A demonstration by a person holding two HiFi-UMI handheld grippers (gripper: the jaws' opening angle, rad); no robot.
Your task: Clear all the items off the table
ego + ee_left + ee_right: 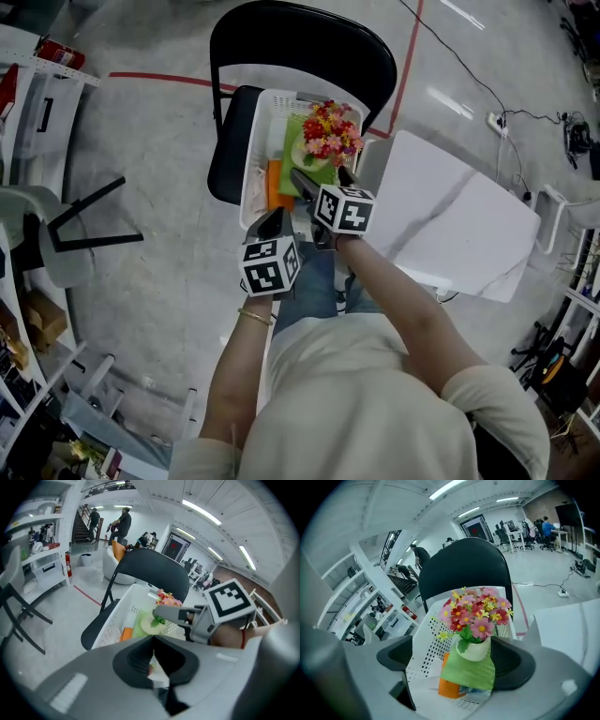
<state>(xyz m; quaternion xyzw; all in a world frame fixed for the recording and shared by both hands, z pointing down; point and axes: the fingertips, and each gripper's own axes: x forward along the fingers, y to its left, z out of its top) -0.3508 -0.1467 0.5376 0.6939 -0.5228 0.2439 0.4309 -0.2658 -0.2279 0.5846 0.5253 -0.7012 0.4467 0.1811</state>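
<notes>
- Flower pot [474, 648]: a white pot of pink, red and yellow flowers. It stands upright in the white basket [253, 164], just ahead of the right claw [457, 657] and in line with its gap.
- The right claw's jaws stand wide apart. The pot shows nearer the right-hand jaw, with clear space to the other, and it is not clamped.
- A green sheet [471, 672] lies below the pot on the claw's side, and an orange box [449, 686] lies just to its left.
- The left claw [153, 654] has its jaws closed together with nothing in them. It hangs over the basket's near end, beside the right claw on its left.
- The basket rests on the seat of a black chair [300, 37].
- A white table [459, 225] stands to the right of the right claw.
</notes>
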